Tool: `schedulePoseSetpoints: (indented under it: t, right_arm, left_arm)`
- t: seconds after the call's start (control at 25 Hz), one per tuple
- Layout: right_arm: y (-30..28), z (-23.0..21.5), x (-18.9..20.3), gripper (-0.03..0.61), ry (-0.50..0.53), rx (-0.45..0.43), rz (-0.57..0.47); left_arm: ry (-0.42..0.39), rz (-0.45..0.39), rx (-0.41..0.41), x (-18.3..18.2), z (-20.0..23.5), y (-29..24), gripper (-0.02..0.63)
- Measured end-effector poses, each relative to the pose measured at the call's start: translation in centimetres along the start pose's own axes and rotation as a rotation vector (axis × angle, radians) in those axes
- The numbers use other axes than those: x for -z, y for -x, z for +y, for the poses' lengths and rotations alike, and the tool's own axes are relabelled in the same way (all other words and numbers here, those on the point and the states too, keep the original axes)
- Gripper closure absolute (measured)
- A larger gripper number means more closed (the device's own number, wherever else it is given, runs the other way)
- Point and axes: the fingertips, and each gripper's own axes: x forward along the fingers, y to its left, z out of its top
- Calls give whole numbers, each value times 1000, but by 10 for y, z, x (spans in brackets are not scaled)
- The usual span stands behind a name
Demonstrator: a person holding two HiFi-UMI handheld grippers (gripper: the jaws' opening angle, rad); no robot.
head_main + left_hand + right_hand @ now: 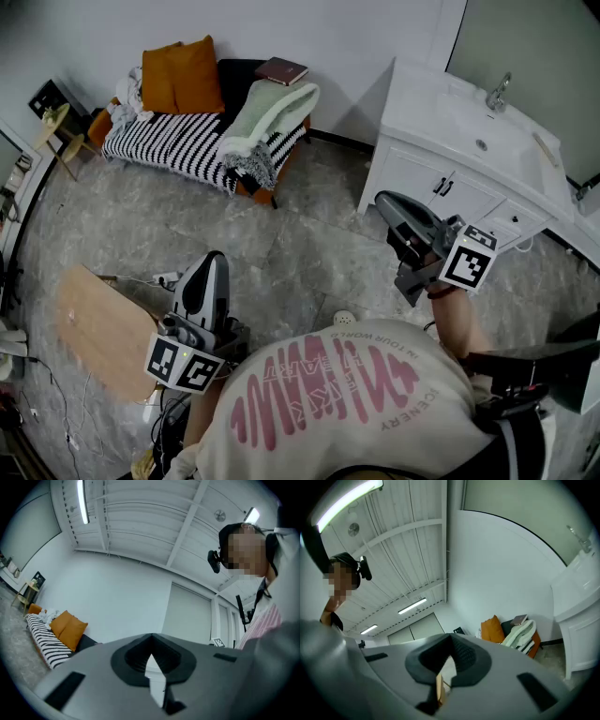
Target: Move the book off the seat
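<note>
A dark red book lies at the right end of a sofa with a black-and-white striped cover, against the far wall. It rests just above a pale green blanket; the right gripper view shows the book small and far off. My left gripper is held low in front of the person, jaws together and empty. On the right, my right gripper is raised, also shut on nothing. Both are a long way from the sofa.
Two orange cushions lean on the sofa's left half. A white vanity with a sink fills the right side. A wooden board stands at the left, a small side table beyond it. A power strip lies on the marble floor.
</note>
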Motion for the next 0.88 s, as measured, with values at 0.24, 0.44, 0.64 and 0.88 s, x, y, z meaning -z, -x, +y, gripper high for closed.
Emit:
schedulePoseSetpoints:
  t: [0.24, 0.44, 0.64, 0.88]
  right_arm:
    - [2, -9, 3, 569, -8, 5, -1]
    - [3, -18, 1, 568, -16, -3, -12]
    - [0, -40, -19, 568, -20, -33, -33]
    - [-2, -73, -50, 568, -21, -75, -37]
  left_arm:
    - [2, 1, -10, 6, 2, -1, 606]
    - [0, -3, -19, 11, 4, -6, 606]
    - [-5, -5, -31, 13, 5, -33, 606]
    - [-35, -28, -30, 14, 1, -79, 606]
